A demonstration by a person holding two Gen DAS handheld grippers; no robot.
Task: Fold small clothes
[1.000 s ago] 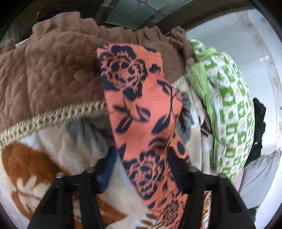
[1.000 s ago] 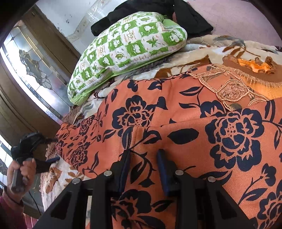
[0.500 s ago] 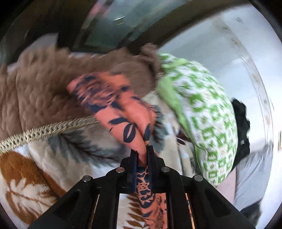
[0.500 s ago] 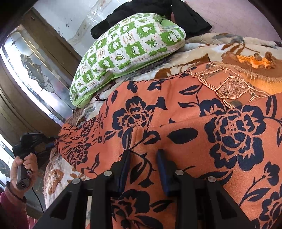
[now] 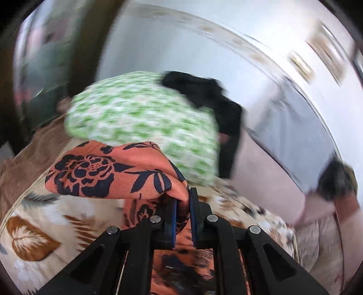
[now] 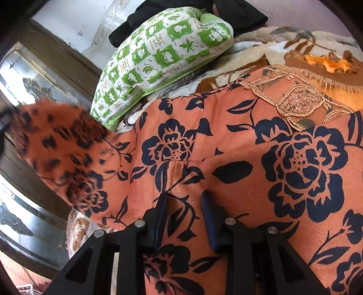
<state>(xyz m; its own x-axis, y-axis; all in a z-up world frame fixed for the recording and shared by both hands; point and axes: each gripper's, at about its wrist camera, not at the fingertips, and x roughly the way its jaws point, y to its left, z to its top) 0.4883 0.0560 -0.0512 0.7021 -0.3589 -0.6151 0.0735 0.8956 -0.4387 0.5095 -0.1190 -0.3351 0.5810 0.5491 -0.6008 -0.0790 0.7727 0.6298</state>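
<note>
Blanket (image 6: 254,48), cream plush with brown leaf motifs, forms the base layer and serves here as landmark; it also shows in the left wrist view (image 5: 54,217). Orange garment (image 6: 238,145) with a navy floral print lies spread on the blanket, covering most of the right wrist view; gold embroidered trim (image 6: 299,104) marks its edge toward the far side. One end of the same garment (image 5: 109,172) is lifted clear of the blanket and doubled over in a thick fold, sharp in the left wrist view and blurred at the left of the right wrist view. Green-and-white checked pillow (image 6: 158,56) rests on the blanket beyond the garment, touching it at its near edge; it appears blurred in the left wrist view (image 5: 140,113). Black cloth (image 6: 238,13) lies behind the pillow, at the blanket's far border. Brown quilted cover (image 5: 34,154) with braid edging overlaps the blanket to the left of the raised fold. Left gripper (image 5: 182,204): fingers drawn nearly together, pinching the lifted fold above the blanket. Right gripper (image 6: 185,204): fingers parted and pressed down on the flat part of the garment, cloth lying between them unclamped.
</note>
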